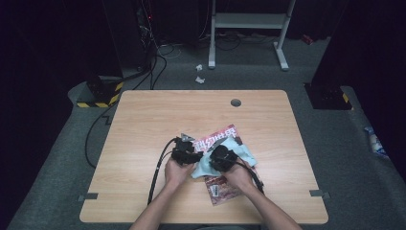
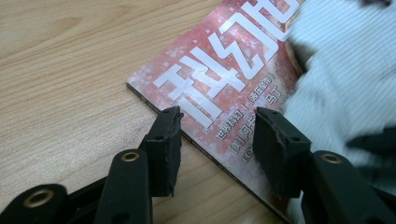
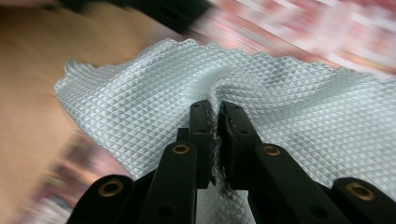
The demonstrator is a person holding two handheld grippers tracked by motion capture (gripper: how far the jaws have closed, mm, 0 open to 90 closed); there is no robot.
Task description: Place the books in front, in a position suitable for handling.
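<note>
Large white Chinese characters reading 科幻 run across the red cover of a magazine [image 2: 219, 79] lying on the desk [image 2: 60, 70]; smaller white lines beneath include 世界科幻, the rest too small to read.

There is one desk [image 1: 143, 120]. On it lies one magazine [image 1: 222, 136] with a red cover, near the desk's front edge. On top of the magazine there is one light blue cloth [image 1: 242, 152].

There are two hand-held grippers: the left hand-held gripper [image 1: 194, 154] and the right hand-held gripper [image 1: 216, 154]. Each one has two black jaws and one black cable. Two hands hold them, one hand for each.

The desk top has one small round grey hole cover [image 1: 235, 102], near the back edge. On the floor behind the desk there are two bits of crumpled white paper [image 1: 199, 67].
</note>
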